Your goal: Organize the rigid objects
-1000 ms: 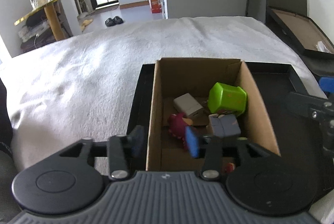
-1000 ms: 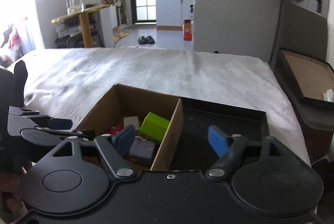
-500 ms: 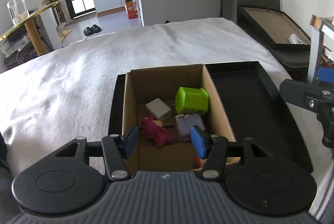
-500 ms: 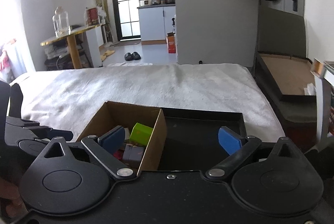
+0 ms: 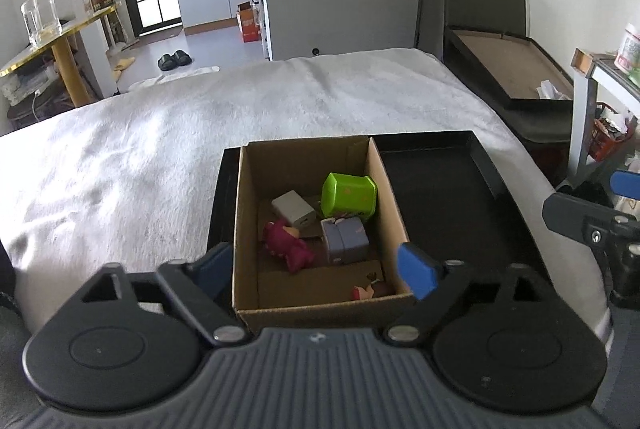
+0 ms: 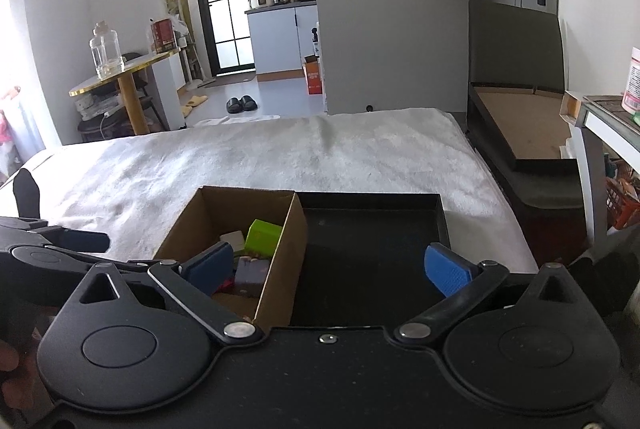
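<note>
Cardboard box (image 5: 316, 303) straight ahead of the left hand-held gripper (image 5: 316, 271), near wall just beyond the pads and framed between them; in the right view the same box (image 6: 280, 253) ahead and to the left of the right hand-held gripper (image 6: 326, 269). Inside, at the far right corner, a green cup (image 5: 349, 195) on its side. Left of it, touching or nearly so, a white block (image 5: 293, 212). Nearer the left hand-held gripper, a magenta toy (image 5: 286, 246) beside a grey-lilac cube (image 5: 345, 240), the two just apart. At the near right corner, a small red-and-brown figure (image 5: 370, 291), partly hidden by the box wall. Seen from the right: green cup (image 6: 263, 237) and white block (image 6: 233, 239) over the near wall, cube (image 6: 251, 273) just right of the left pad, toy mostly hidden.

Standing in the left end of a black tray (image 5: 452, 197), right part of it bare (image 6: 368, 253) and directly ahead of the right hand-held gripper. Tray resting on a white blanket (image 5: 160, 149) spread over a bed, stretching away ahead and to the left.

Left hand-held gripper spread wide, blue pads (image 5: 416, 275) either side of the box, holding nothing. Right hand-held gripper likewise wide apart and empty, blue pads (image 6: 446, 275) over the tray; visible at the right edge of the left view (image 5: 592, 225). Left hand-held gripper visible at the left edge of the right view (image 6: 60, 245).

Beyond the bed: slippers (image 6: 241, 104) on the floor, a glass jar (image 6: 106, 51) on a gold-edged counter (image 6: 132, 69) far left, a dark open box (image 6: 520, 125) off to the right.
</note>
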Demonstrator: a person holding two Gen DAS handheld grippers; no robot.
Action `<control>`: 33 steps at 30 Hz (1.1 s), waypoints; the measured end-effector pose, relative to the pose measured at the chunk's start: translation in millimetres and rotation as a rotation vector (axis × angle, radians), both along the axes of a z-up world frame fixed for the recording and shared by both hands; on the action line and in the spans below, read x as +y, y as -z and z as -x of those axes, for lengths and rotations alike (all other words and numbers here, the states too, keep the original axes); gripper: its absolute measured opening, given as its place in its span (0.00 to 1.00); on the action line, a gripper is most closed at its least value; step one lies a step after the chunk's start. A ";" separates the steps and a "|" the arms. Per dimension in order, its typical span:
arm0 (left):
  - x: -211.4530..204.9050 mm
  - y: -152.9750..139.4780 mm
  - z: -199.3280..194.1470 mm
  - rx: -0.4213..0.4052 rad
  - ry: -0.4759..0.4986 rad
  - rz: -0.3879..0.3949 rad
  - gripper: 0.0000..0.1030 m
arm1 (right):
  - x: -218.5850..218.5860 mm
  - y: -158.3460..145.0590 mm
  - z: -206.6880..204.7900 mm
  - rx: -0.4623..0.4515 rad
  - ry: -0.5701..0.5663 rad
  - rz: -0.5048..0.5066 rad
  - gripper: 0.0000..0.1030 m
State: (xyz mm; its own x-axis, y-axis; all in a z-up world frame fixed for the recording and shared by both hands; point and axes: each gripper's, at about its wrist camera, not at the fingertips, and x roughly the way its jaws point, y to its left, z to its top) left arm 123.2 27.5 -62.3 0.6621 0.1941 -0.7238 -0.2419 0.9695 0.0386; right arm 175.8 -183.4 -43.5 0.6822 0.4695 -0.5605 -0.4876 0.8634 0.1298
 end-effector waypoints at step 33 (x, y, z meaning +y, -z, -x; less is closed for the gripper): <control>-5.5 -48.9 76.5 -0.089 0.133 0.027 0.95 | -18.3 -36.4 73.8 0.076 0.155 0.009 1.00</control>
State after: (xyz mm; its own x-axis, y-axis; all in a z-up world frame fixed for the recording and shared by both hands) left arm 46.7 22.0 -13.5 0.7424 0.0816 -0.6649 -0.1125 0.9936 -0.0037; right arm 102.0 -201.7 -7.1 0.7018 0.3564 -0.6168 -0.3372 0.9289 0.1531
